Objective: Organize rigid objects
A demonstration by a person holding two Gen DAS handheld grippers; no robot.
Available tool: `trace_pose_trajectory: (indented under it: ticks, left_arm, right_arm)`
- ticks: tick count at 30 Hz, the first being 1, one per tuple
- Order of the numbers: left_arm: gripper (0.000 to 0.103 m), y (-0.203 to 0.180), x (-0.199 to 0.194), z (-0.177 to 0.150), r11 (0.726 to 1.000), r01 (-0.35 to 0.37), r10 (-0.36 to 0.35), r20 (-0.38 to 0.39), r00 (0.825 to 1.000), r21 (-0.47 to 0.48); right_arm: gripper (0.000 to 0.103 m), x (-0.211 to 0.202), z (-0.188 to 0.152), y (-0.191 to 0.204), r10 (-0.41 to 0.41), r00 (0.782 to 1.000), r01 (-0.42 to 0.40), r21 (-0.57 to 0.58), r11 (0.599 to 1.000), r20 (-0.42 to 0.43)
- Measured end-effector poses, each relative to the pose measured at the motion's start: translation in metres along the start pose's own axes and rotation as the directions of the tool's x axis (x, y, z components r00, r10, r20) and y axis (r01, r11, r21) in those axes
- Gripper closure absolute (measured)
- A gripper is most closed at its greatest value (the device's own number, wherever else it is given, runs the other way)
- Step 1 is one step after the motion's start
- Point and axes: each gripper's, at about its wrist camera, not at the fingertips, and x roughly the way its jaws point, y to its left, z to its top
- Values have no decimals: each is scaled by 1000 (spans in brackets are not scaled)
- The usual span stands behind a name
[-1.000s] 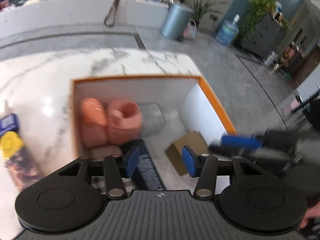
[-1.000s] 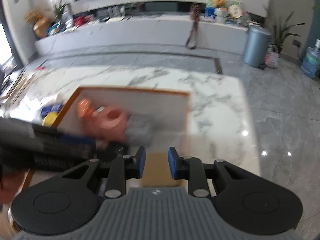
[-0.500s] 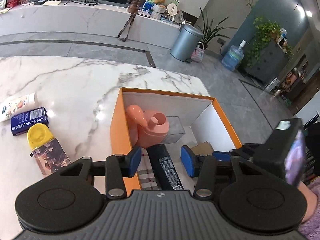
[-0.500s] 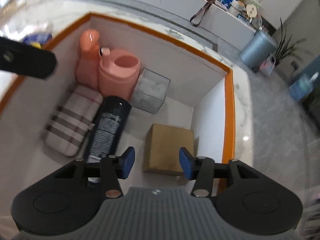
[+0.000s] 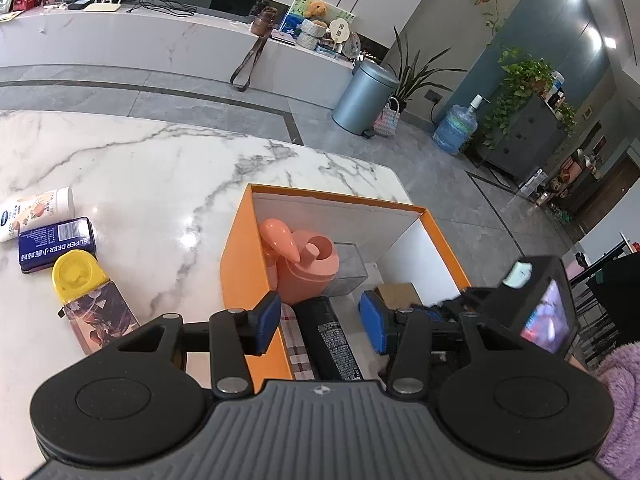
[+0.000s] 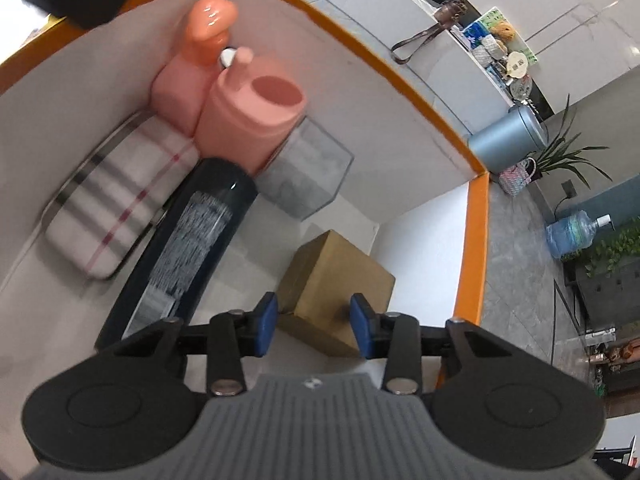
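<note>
Brown cardboard box (image 6: 334,292): now resting low in the orange bin (image 6: 474,240), right gripper (image 6: 313,326) widened and released since 1 s ago; left gripper (image 5: 320,322) wide, empty; placement judged complete.

From my feed I log, beyond the work area: grey tiled floor (image 5: 432,184); round grey pedal bin (image 5: 362,98) by the long white counter (image 5: 120,40); woven basket (image 5: 387,118) just beside the bin; blue water jug (image 5: 454,128); trailing plant (image 5: 516,84) on a dark cabinet (image 5: 524,136); brown strap (image 5: 250,58) hanging off the counter.
</note>
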Motion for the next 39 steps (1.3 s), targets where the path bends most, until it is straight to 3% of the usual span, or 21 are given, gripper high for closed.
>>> trace_pose_trajectory:
  ticks: [13,20,21,23,24,31,39]
  left_arm:
    - [49,4,1,0,1000,4,-4,-3,1000,-14]
    - [49,-1,1,1,1000,7,-7,-6,1000,-3]
    - [49,-2,1,2,1000,7,-7,-6,1000,-2]
    - [49,-4,-1,1,1000,6,-6,-6,1000,1]
    - [49,-5,-2,1,1000,3,-3,-4,1000,5]
    - [49,-3,-18,2,999,-38,38,11,999,6]
    - [49,9,-41,-2,994,-106,106,10,994,8]
  right_arm:
    - [63,22,20,2,-37,997,39,-20,999,69]
    - [63,7,20,-6,43,996,-44,13,999,77]
    - [65,4,18,-7,67,996,-68,25,997,60]
    - [90,5,13,-7,86,996,-87,41,995,23]
    - [92,7,13,-7,85,996,-86,39,996,9]
    - [97,28,19,-6,27,1000,-27,36,999,9]
    - [96,32,20,-20,42,998,-44,78,996,37]
